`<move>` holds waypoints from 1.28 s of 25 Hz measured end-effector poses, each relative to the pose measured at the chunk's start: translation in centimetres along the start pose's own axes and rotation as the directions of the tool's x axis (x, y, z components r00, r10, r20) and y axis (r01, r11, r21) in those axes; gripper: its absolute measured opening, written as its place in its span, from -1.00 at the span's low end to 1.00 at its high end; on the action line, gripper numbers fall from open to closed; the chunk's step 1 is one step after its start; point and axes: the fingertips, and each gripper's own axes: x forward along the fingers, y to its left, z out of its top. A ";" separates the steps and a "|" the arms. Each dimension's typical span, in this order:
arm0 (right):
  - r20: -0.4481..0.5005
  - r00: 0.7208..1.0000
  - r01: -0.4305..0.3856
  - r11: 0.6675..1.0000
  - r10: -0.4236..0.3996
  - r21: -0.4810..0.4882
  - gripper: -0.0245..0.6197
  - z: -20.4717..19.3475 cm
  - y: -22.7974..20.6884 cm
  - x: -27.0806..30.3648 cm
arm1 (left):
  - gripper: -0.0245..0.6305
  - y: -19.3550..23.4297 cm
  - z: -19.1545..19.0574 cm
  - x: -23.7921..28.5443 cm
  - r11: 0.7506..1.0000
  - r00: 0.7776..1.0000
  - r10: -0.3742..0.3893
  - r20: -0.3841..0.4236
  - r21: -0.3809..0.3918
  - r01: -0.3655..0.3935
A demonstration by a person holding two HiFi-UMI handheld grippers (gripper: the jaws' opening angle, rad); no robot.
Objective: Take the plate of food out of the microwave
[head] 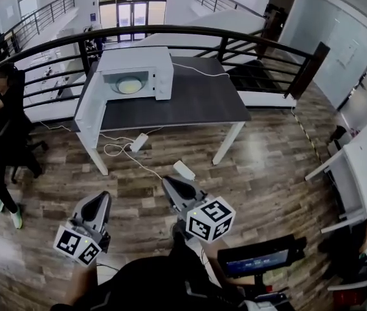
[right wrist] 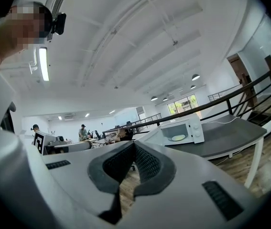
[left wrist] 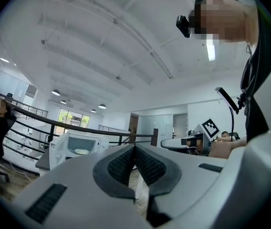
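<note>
A white microwave (head: 136, 72) stands at the back left of a dark grey table (head: 189, 102), with its door (head: 90, 111) swung open to the left. Inside it lies a plate of pale yellow food (head: 129, 84). Both grippers hang well short of the table, over the wooden floor. My left gripper (head: 100, 201) and my right gripper (head: 170, 184) are both shut and empty. The left gripper view has the left gripper (left wrist: 134, 147) with its pads meeting, and the microwave (left wrist: 78, 146) and plate (left wrist: 81, 151) far off. In the right gripper view the right gripper (right wrist: 134, 145) is shut too, with the microwave (right wrist: 183, 131) and plate (right wrist: 178, 138) beyond.
A person in dark clothes (head: 3, 131) sits left of the table. A power strip (head: 138, 142) with cables and a white box (head: 184, 170) lie on the floor between me and the table. A dark railing (head: 189, 32) runs behind the table. A white desk (head: 364, 167) stands at the right.
</note>
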 end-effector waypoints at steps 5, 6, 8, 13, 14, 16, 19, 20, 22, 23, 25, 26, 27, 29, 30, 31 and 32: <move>-0.003 0.999 -0.052 0.999 0.052 0.014 -0.92 1.5 -3.6 3.1 | -0.91 2.0 0.6 4.3 0.999 0.999 0.043 -0.011 0.011 -0.043; -0.006 0.998 -0.063 0.998 0.063 0.012 -0.92 1.8 -4.5 3.5 | -0.91 2.2 0.7 5.3 0.999 0.999 0.051 -0.007 0.011 -0.051; -0.010 0.996 -0.084 0.996 0.084 0.004 -0.92 2.7 -6.2 4.4 | -0.91 2.4 1.1 7.2 0.998 0.998 0.063 -0.001 0.016 -0.063; 0.013 0.994 -0.111 0.994 0.111 0.001 -0.92 6.0 -11.3 6.2 | -0.91 3.3 2.4 12.6 0.996 0.996 0.085 0.009 0.030 -0.085; 0.010 0.994 -0.110 0.994 0.110 0.007 -0.92 6.2 -12.3 6.2 | -0.91 3.3 2.3 13.6 0.996 0.996 0.092 0.007 0.023 -0.092; 0.003 0.993 -0.114 0.993 0.114 0.021 -0.92 6.3 -14.2 6.2 | -0.91 3.2 2.0 15.2 0.994 0.994 0.109 0.003 0.009 -0.110; 0.009 0.990 -0.139 0.990 0.139 0.015 -0.92 7.3 -16.8 6.8 | -0.91 3.1 2.7 17.8 0.992 0.992 0.127 0.014 0.023 -0.127; 0.011 0.989 -0.147 0.989 0.147 0.010 -0.92 7.7 -17.7 6.9 | -0.91 3.1 3.0 18.8 0.991 0.992 0.128 0.023 0.026 -0.128; 0.006 0.988 -0.153 0.988 0.153 0.007 -0.92 8.1 -19.5 7.2 | -0.91 2.8 3.4 20.8 0.993 0.991 0.120 0.054 0.015 -0.121; 0.003 0.988 -0.157 0.988 0.157 0.008 -0.92 8.1 -20.4 7.3 | -0.91 2.7 3.3 21.7 0.993 0.991 0.121 0.061 0.009 -0.121; 0.004 0.985 -0.171 0.985 0.171 0.007 -0.92 8.2 -21.8 7.7 | -0.91 3.0 2.6 22.9 0.989 0.989 0.144 0.033 0.017 -0.144; 0.006 0.984 -0.176 0.984 0.176 0.005 -0.92 8.4 -22.4 8.0 | -0.91 3.2 2.3 23.5 0.988 0.988 0.154 0.019 0.024 -0.154; 0.006 0.984 -0.178 0.984 0.178 0.005 -0.92 8.5 -22.9 8.2 | -0.91 3.4 2.3 24.0 0.987 0.988 0.156 0.016 0.028 -0.156; 0.002 0.984 -0.177 0.984 0.177 0.014 -0.92 8.8 -23.7 8.8 | -0.91 3.6 2.5 25.0 0.988 0.989 0.148 0.024 0.034 -0.149; 0.001 0.984 -0.179 0.984 0.179 0.019 -0.92 8.8 -23.9 9.1 | -0.91 4.0 2.3 25.3 0.988 0.988 0.151 0.017 0.041 -0.152; 0.001 0.983 -0.183 0.983 0.183 0.022 -0.92 8.8 -24.2 9.5 | -0.91 4.5 2.1 25.4 0.986 0.987 0.158 0.006 0.048 -0.158; 0.002 0.982 -0.187 0.982 0.187 0.023 -0.92 8.8 -24.4 10.0 | -0.91 5.0 2.0 25.6 0.985 0.986 0.166 -0.003 0.050 -0.166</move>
